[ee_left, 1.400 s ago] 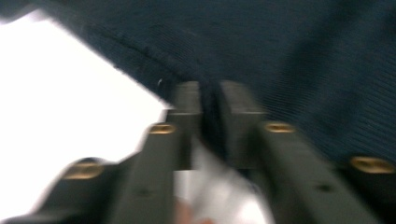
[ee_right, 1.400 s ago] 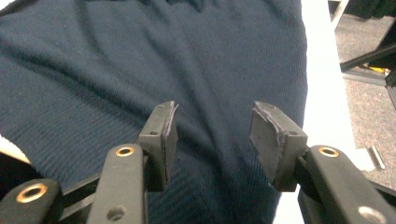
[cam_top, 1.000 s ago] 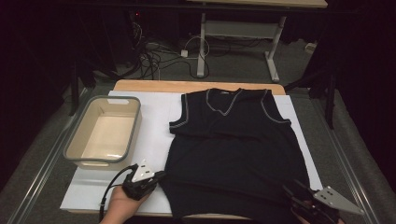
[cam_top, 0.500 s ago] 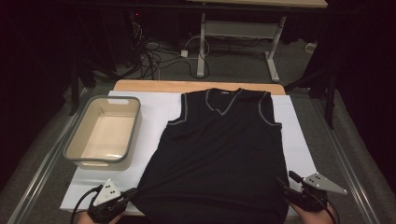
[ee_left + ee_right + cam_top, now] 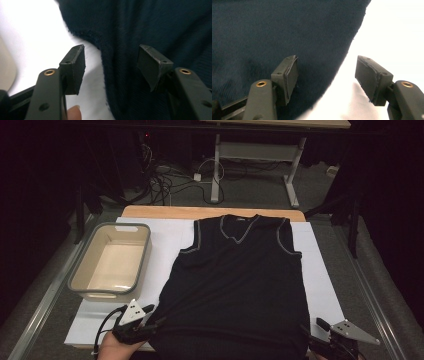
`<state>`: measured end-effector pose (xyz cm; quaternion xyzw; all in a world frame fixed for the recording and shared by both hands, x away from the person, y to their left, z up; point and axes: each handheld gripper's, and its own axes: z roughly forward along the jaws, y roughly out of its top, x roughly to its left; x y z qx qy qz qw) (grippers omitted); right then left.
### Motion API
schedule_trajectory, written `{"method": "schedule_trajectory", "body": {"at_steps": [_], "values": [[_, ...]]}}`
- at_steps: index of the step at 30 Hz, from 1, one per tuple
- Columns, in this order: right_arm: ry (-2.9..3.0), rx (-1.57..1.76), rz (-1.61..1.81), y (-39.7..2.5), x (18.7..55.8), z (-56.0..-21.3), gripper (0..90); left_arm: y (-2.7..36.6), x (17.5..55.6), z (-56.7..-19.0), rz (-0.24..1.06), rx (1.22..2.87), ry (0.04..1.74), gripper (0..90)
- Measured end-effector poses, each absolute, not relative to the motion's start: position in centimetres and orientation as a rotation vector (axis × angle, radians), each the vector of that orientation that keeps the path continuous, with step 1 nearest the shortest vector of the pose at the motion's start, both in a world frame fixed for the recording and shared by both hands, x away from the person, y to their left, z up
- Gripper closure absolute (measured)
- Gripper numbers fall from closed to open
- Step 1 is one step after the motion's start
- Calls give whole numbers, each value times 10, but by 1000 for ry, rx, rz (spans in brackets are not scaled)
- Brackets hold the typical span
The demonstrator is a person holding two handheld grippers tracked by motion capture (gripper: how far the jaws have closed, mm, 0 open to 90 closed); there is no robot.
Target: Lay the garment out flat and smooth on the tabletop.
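Nearest to me, at the bottom edge of the high view, my left gripper (image 5: 159,324) sits low over the front left corner of the black vest (image 5: 240,290), with my left hand (image 5: 112,350) wrapped around its handle and its cable looping out to the left. Its grey three-cornered plate faces up and its jaws aim right, toward the vest's hem. In the left gripper view the two black jaws stand wide apart with nothing between them but cloth below: the left jaw hangs over the white sheet (image 5: 30,42), the right jaw over the dark knit, and the stitched hem edge (image 5: 100,50) runs down between them. A fingertip (image 5: 73,111) shows beside the left jaw.

My right gripper (image 5: 312,340) lies at the front right corner of the vest, grey plate up, pointing left and inward. In the right gripper view its jaws are also spread wide, gripping nothing; the left jaw is over the fabric, the right over the white sheet, and the vest's side edge slants between them.

Farther out, the vest lies flat on the white sheet in the middle of the table (image 5: 210,212), neck away from me. A beige tub (image 5: 112,262) stands just to the left of it, apart from the cloth
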<state>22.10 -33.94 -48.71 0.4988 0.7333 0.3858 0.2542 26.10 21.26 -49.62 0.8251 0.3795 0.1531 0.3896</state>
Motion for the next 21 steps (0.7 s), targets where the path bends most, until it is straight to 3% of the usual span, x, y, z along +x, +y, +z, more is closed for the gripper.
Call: {"method": "schedule_trajectory", "body": {"at_steps": [13,15,19,21], "values": [[2044,1336,1036,-327,218,-492,271,205,275,-494,348,2098,968,374],[2050,1321,1007,-322,217,-492,294,204,276,-494,338,2107,966,374],[2090,1245,1031,-316,210,-493,582,202,278,-492,347,2104,938,374],[2123,1221,1055,-315,207,-492,803,199,279,-492,340,2102,926,374]]}}
